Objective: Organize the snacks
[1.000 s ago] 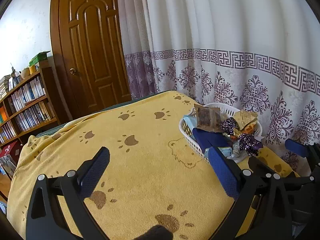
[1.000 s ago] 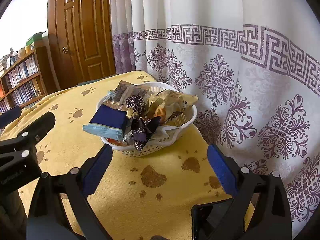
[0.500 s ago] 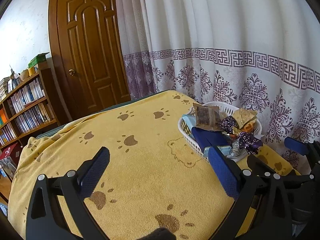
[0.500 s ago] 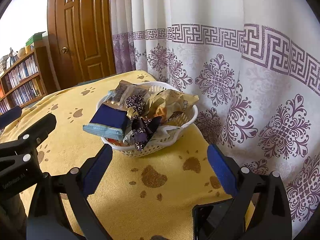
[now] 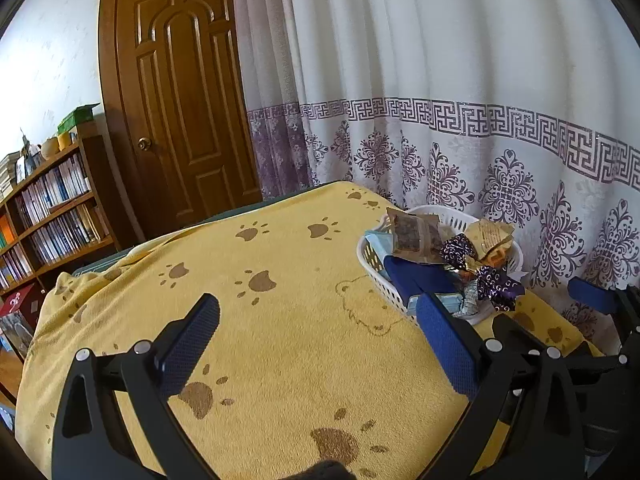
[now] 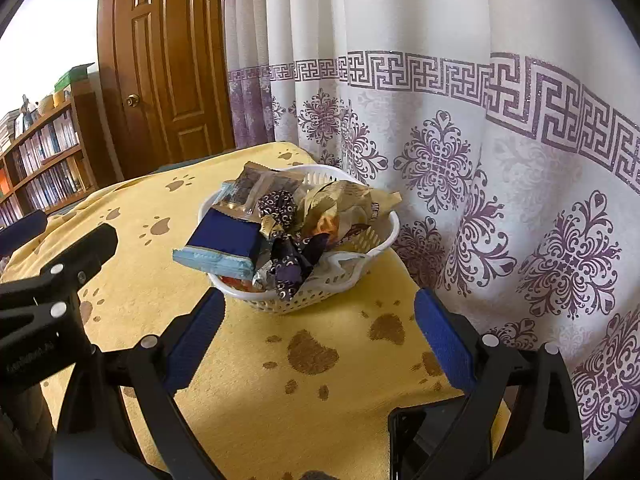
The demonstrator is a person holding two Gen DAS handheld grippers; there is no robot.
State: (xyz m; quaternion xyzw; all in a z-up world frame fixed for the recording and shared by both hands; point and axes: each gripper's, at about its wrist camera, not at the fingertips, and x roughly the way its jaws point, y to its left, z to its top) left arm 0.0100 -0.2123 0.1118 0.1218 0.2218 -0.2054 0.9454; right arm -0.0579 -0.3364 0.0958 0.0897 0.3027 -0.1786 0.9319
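A white plastic basket (image 6: 376,246) (image 5: 376,278) stands near the curtain side of the table, heaped with snack packs. On top lie a dark blue pack with a light blue edge (image 6: 224,242) (image 5: 420,278), a brown clear-window pack (image 6: 252,188) (image 5: 414,234), purple patterned wrappers (image 6: 288,266) (image 5: 496,284) and a tan crumpled bag (image 6: 344,202) (image 5: 490,234). My right gripper (image 6: 316,334) is open, low over the cloth just in front of the basket. My left gripper (image 5: 318,336) is open, to the basket's left, with nothing between its fingers.
A yellow paw-print cloth (image 5: 280,320) covers the table. A white and purple curtain (image 6: 480,140) hangs right behind the basket. A wooden door (image 5: 180,100) and a bookshelf (image 5: 44,216) stand at the far left. A dark flat object (image 6: 420,440) lies at the right gripper's lower edge.
The left wrist view has tilted up a little, so the basket sits slightly lower in it. The right gripper has barely moved. Both stay open and empty.
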